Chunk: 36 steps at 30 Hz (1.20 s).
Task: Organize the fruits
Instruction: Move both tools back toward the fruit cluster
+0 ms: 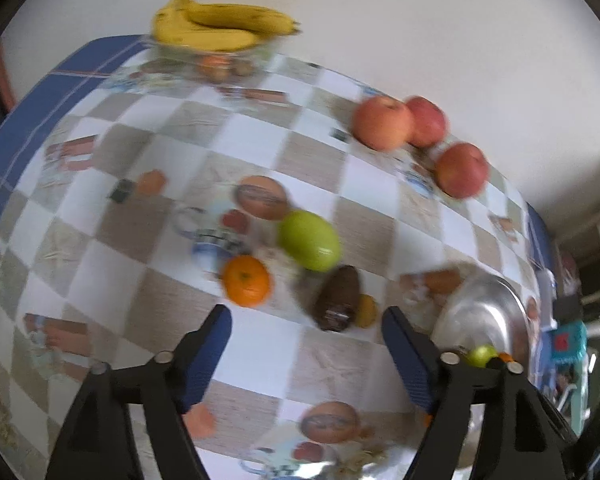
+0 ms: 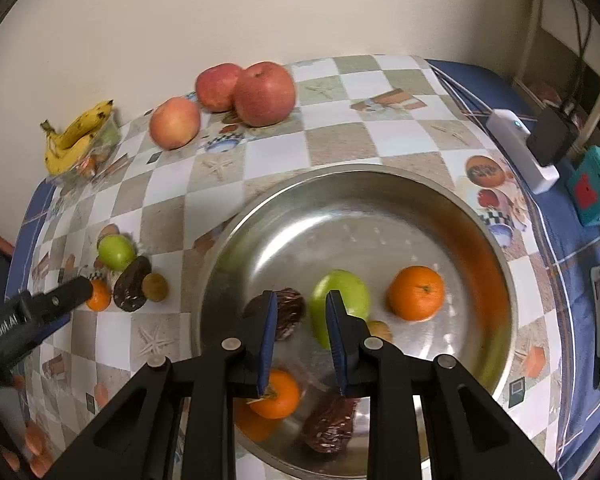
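My left gripper (image 1: 306,316) is open and empty, low over the table just short of an orange (image 1: 246,280), a green fruit (image 1: 310,240), a dark brown fruit (image 1: 337,298) and a small yellowish fruit (image 1: 366,311). My right gripper (image 2: 302,300) is open and empty above the steel bowl (image 2: 380,176). The bowl holds a green fruit (image 2: 346,292), two oranges (image 2: 416,292) (image 2: 278,394), two dark brown fruits (image 2: 290,312) (image 2: 332,424) and a small yellowish fruit (image 2: 380,330). The left gripper's finger (image 2: 70,292) shows by the loose orange (image 2: 99,296).
Three red apples (image 1: 382,122) (image 1: 426,120) (image 1: 462,168) lie near the wall. Bananas (image 1: 220,26) rest on a glass bowl (image 1: 204,60) at the far corner. A white adapter (image 2: 520,148), black plug (image 2: 550,136) and teal box (image 2: 592,184) sit by the right edge.
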Available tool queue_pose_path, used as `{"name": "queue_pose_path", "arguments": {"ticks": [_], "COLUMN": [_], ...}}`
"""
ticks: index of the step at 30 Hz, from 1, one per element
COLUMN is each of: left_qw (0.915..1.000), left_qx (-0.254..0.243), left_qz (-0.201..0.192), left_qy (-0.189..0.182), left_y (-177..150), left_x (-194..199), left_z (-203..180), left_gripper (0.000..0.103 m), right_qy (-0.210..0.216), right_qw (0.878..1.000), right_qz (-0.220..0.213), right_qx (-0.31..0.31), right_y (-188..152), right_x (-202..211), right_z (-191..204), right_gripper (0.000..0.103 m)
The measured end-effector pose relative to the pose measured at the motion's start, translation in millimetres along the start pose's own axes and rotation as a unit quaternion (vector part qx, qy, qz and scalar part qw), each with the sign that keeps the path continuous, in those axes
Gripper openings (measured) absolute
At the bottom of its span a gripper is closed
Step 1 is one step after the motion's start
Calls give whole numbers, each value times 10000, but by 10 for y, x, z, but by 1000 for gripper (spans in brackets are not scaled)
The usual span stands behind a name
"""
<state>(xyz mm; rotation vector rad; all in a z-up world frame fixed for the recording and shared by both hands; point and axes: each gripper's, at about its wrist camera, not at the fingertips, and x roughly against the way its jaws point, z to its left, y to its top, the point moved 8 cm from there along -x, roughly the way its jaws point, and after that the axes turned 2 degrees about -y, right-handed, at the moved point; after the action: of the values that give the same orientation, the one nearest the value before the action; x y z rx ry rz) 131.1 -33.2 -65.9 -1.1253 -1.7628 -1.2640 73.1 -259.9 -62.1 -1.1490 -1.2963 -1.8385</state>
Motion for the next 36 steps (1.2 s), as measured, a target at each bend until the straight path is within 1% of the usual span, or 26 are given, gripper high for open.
{"name": "queue_pose_path", "arguments": {"ticks": [1, 2, 3, 7, 9, 10, 11, 12, 14, 15, 19, 23, 27, 29, 31, 33, 35, 36], "left_qw": [10000, 9997, 9994, 9981, 9978, 9978, 9978, 9978, 9979, 9979, 9979, 9978, 9980, 9980, 9977, 9974, 9977, 9979], "left_qx": [70, 211, 306, 578, 592, 579, 556, 549, 532, 525, 437, 315, 183, 155, 96, 71, 110, 160], "left_qz": [-15, -38, -46, -29, -63, -83, -115, -134, -185, -200, -288, -334, -406, -434, -550, -643, -624, -607], "left_qy": [54, 118, 142, 190, 289, 327, 344, 345, 327, 328, 390, 485, 452, 431, 372, 327, 259, 158], "left_y": [12, 28, 34, 37, 39, 47, 54, 61, 78, 87, 114, 140, 168, 182, 216, 254, 281, 293], "left_x": [-2, 2, 2, -6, -3, -2, 5, 12, 28, 32, 52, 50, 53, 57, 76, 92, 85, 83], "left_z": [43, 123, 176, 314, 346, 350, 354, 352, 349, 353, 365, 369, 356, 358, 351, 357, 378, 390], "left_gripper": [88, 89, 89, 90, 93, 96, 97, 98, 99, 103, 103, 103, 103, 103, 103, 103, 103, 103], "right_qy": [8, 24, 44, -15, -64, -75, -79, -86, -113, -115, -96, 34, 29, 191, 393, 542, 629, 647], "right_qw": [10000, 9999, 9999, 9998, 9997, 9998, 9998, 9997, 9997, 9997, 9993, 9988, 9975, 9972, 9964, 9944, 9922, 9914], "right_qz": [-14, -26, -37, -32, -24, -33, -36, -41, -67, -85, -157, -312, -432, -453, -507, -652, -779, -825], "right_qx": [65, 110, 149, 209, 214, 205, 201, 202, 209, 217, 314, 388, 562, 566, 561, 636, 738, 787], "right_y": [-3, -4, -6, -16, -22, -24, -24, -24, -22, -21, -26, -13, 2, 12, 33, 67, 94, 102], "right_x": [-1, 0, 1, -24, -40, -48, -55, -56, -64, -68, -76, -65, -55, -42, -13, 39, 79, 91], "right_z": [40, 69, 99, 134, 130, 127, 125, 123, 129, 136, 180, 259, 361, 424, 520, 643, 755, 808], "right_gripper": [39, 54, 59, 61, 75, 79, 85, 89, 91, 92, 92, 92, 92, 92, 92, 92, 92, 92]}}
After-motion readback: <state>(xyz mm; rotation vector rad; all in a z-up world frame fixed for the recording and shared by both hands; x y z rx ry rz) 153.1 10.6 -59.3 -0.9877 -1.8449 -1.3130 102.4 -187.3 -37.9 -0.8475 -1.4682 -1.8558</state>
